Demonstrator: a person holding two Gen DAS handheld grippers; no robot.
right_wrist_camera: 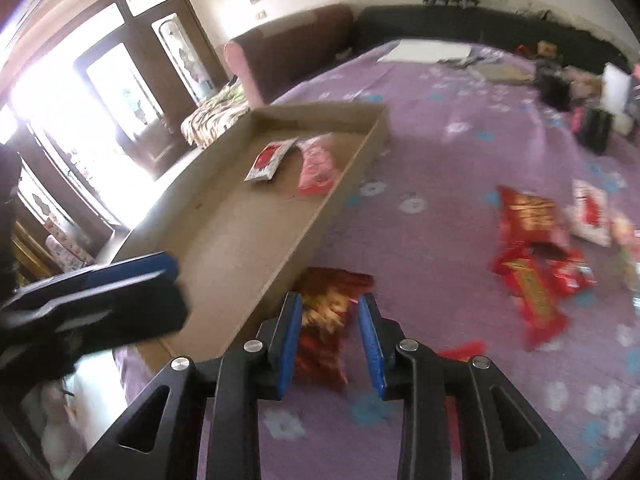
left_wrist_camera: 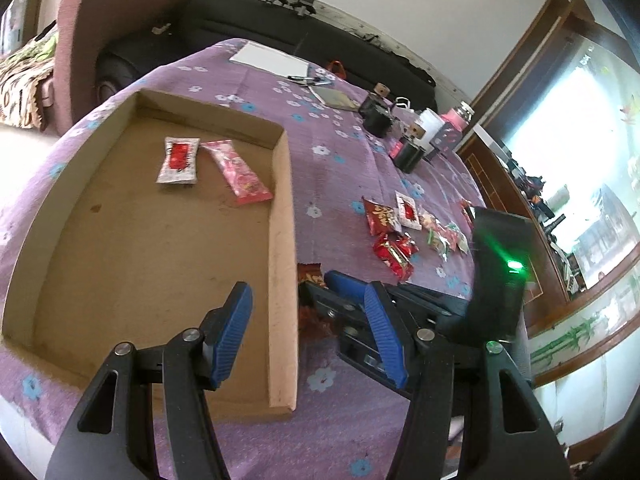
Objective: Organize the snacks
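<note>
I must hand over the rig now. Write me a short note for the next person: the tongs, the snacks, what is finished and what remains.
Left tongs: open, empty, above the near right corner of the shallow brown cardboard tray.
Right tongs: open around the red-and-gold snack packet lying on the purple flowered tablecloth beside the tray wall; pads not pressing it.
Done: white-and-red sachet and pink wrapped bar lie in the tray.
Left: this packet and the pile of red packets to the right.

The tray (left_wrist_camera: 284, 216) is matt brown cardboard, rough and stained. The cloth (left_wrist_camera: 344, 184) on the counter is woven purple fabric. Snack packets (left_wrist_camera: 394, 254) look like glossy foil, though blurred.
</note>
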